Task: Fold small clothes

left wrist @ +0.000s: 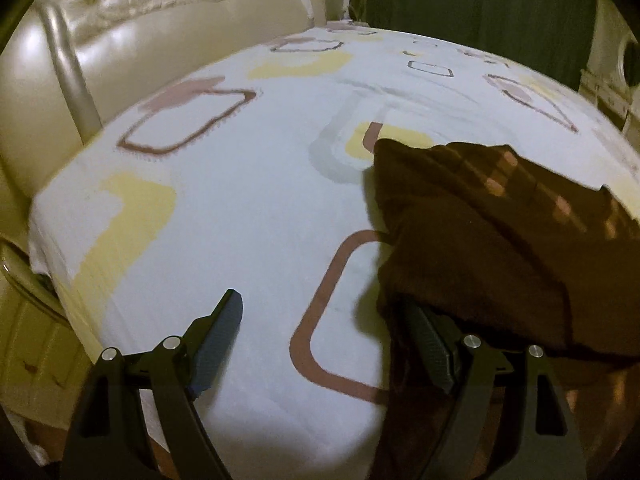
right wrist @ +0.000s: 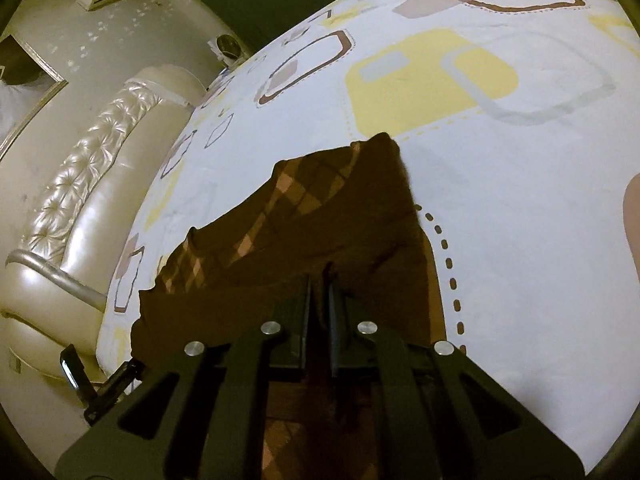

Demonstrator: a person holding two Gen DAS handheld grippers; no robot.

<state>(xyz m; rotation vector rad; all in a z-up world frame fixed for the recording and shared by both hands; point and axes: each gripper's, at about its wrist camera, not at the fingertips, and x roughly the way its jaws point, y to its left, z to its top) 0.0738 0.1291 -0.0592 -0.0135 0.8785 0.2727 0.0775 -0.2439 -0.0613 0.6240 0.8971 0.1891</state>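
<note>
My right tool [right wrist: 319,280] pinches shut on the brown garment [right wrist: 320,216], lying centre on the bed [right wrist: 520,220]. My left tool [left wrist: 324,320] gapes wide, garment edge draped over its three-o'clock finger [left wrist: 430,344].

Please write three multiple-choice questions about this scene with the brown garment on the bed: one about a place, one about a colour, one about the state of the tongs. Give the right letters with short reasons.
1. Where does the brown garment lie?
A. on the patterned bed sheet
B. on the floor
C. on a chair

2. What colour is the garment's diamond pattern?
A. blue
B. pale orange
C. green

3. How do the right tongs stand?
A. wide open
B. shut on the garment
C. out of view

Answers:
1 A, the sheet surrounds it.
2 B, pale orange diamonds show on the brown.
3 B, cloth is pinched between the pads; the left tongs are open.
</note>
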